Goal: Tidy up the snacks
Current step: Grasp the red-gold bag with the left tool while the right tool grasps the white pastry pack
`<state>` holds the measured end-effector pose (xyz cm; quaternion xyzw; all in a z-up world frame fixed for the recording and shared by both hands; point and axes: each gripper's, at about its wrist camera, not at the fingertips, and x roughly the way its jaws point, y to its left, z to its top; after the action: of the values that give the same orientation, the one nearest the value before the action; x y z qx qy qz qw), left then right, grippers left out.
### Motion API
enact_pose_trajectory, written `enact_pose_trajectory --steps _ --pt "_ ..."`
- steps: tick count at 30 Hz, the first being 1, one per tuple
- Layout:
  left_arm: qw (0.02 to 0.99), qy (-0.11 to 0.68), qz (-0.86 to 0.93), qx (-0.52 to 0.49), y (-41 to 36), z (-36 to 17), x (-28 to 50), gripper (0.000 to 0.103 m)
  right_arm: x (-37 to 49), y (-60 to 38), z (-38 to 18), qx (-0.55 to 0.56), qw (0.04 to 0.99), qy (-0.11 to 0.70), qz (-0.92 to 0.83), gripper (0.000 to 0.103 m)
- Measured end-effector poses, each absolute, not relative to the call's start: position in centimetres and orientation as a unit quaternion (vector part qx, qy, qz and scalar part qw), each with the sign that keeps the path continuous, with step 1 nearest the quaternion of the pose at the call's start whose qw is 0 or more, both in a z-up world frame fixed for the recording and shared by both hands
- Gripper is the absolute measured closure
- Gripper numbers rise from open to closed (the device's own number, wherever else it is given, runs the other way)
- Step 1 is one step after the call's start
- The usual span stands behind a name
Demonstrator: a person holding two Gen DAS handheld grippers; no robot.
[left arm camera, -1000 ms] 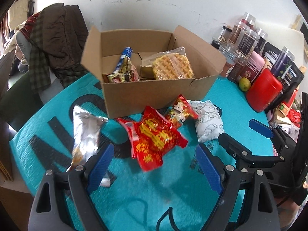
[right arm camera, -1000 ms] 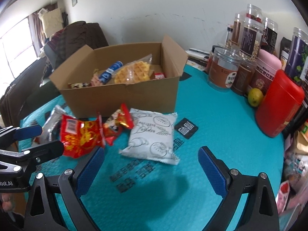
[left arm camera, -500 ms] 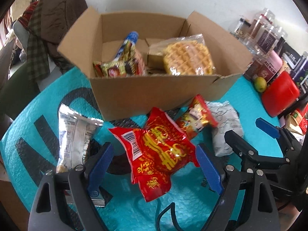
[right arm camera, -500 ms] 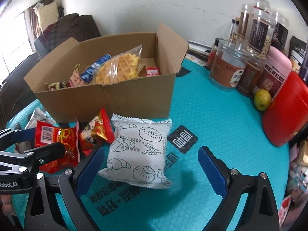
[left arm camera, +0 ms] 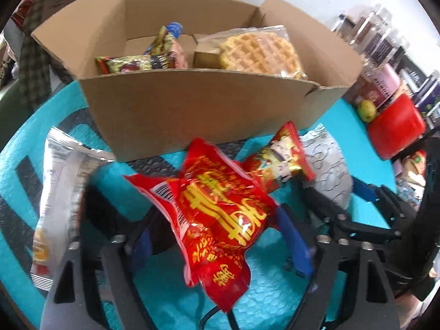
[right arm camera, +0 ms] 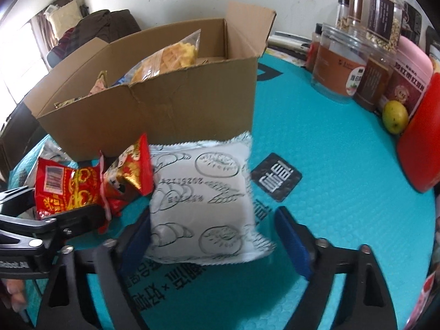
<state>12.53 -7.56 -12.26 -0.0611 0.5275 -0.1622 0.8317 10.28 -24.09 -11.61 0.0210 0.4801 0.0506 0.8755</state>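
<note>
On the teal table mat, a big red snack bag [left arm camera: 220, 220] with yellow writing lies between the blue pads of my left gripper [left arm camera: 214, 233]. Its jaws are closing, and a gap still shows on each side of the bag. A white pastry packet [right arm camera: 203, 206] lies between the pads of my right gripper [right arm camera: 211, 220]. Those jaws are closing too: the left pad is at the packet's edge and the right pad stands just clear. A small red packet [left arm camera: 277, 165] and a silver bag [left arm camera: 60, 192] lie nearby. Behind them stands an open cardboard box [left arm camera: 192, 110] holding a wrapped waffle [left arm camera: 258, 52] and other snacks.
Jars [right arm camera: 338, 74], a red container [right arm camera: 420, 143] and a green fruit [right arm camera: 394, 117] line the right side of the table. A black coaster [right arm camera: 276, 177] lies right of the white packet. A chair piled with clothes [right arm camera: 104, 24] stands beyond the box.
Both grippers have sunk forward toward the table and their jaws have narrowed. The red bag now sits between the left pads and the white packet between the right pads.
</note>
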Motion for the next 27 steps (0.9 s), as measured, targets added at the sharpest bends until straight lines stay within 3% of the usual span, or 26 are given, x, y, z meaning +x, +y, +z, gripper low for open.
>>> enact_pose_trajectory --steps 6,20,27 --pt "0.829 0.527 -0.174 -0.060 -7.7 -11.9 12.0 0.036 9.4 -23.5 -11.2 0.004 0.880 0.472 0.054 0.036" --pt "0.815 0.542 -0.204 -0.032 -7.6 -10.8 7.3 0.040 4.4 -23.6 -10.5 0.027 0.872 0.486 0.055 0.038" --pt "0.811 0.540 -0.221 -0.032 -7.6 -10.4 5.0 0.048 1.2 -22.9 -10.2 0.025 0.869 0.491 0.057 0.039"
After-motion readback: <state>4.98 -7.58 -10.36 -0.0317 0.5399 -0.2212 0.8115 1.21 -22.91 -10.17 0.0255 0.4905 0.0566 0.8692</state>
